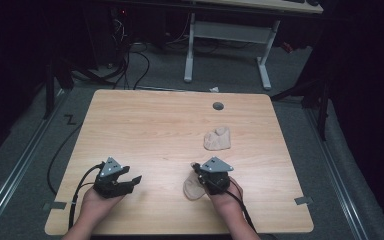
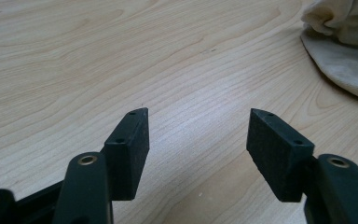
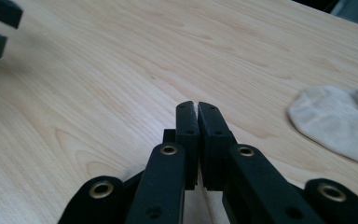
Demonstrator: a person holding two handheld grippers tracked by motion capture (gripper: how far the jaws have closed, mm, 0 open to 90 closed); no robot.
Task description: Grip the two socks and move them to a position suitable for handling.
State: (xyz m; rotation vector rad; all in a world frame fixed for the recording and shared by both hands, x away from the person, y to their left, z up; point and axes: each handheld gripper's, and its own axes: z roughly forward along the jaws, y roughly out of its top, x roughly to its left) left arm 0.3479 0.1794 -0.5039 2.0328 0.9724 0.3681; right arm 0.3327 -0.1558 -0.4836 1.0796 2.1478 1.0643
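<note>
A beige sock (image 1: 194,189) lies on the wooden tabletop (image 1: 145,125) just under the right tool (image 1: 206,181), whose jaws are pressed together with nothing visible between them, while a second sock (image 1: 217,138) lies farther back and the left tool (image 1: 132,181) rests spread apart, empty.
</note>
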